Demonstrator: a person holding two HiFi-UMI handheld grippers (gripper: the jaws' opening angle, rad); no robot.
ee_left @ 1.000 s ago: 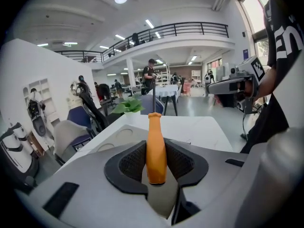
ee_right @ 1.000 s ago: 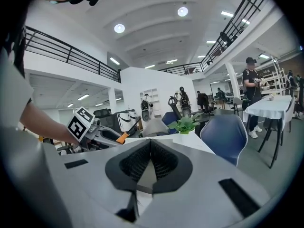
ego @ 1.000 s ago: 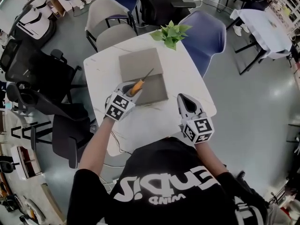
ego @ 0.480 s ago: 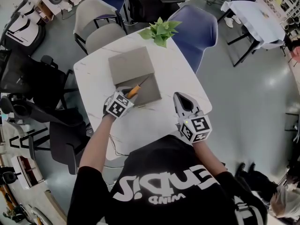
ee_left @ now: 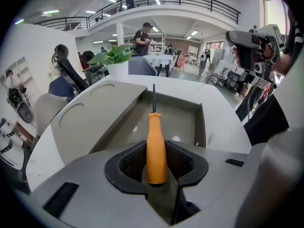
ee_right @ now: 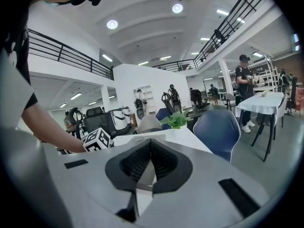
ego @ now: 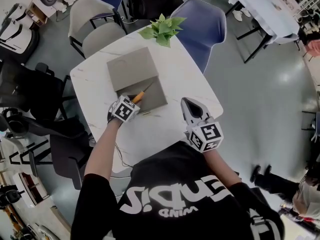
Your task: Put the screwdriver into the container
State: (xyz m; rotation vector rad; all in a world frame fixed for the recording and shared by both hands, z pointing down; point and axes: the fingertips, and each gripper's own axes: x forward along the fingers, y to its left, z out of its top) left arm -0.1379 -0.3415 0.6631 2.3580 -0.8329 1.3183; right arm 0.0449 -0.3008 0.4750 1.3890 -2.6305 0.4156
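Observation:
My left gripper (ego: 131,99) is shut on the orange handle of the screwdriver (ego: 139,96). It sits at the near left corner of the open grey container (ego: 151,95), whose lid (ego: 131,68) lies flat behind it. In the left gripper view the handle (ee_left: 155,132) stands between the pads of my left gripper (ee_left: 156,145), and the thin shaft points out over the container's empty tray (ee_left: 183,120). My right gripper (ego: 190,107) hovers over the table's near right part, away from the container. In the right gripper view its jaws (ee_right: 150,144) are shut with nothing between them.
The container rests on a white marble-look table (ego: 181,80). A potted plant (ego: 161,28) stands at the far edge. A blue chair (ego: 202,26) and grey chairs (ego: 95,23) ring the far side, and a black office chair (ego: 30,91) is on the left.
The head view has swung, so the table sits higher and further left in the picture. The left gripper keeps its hold on the screwdriver by the container; the right gripper stays near the table's right.

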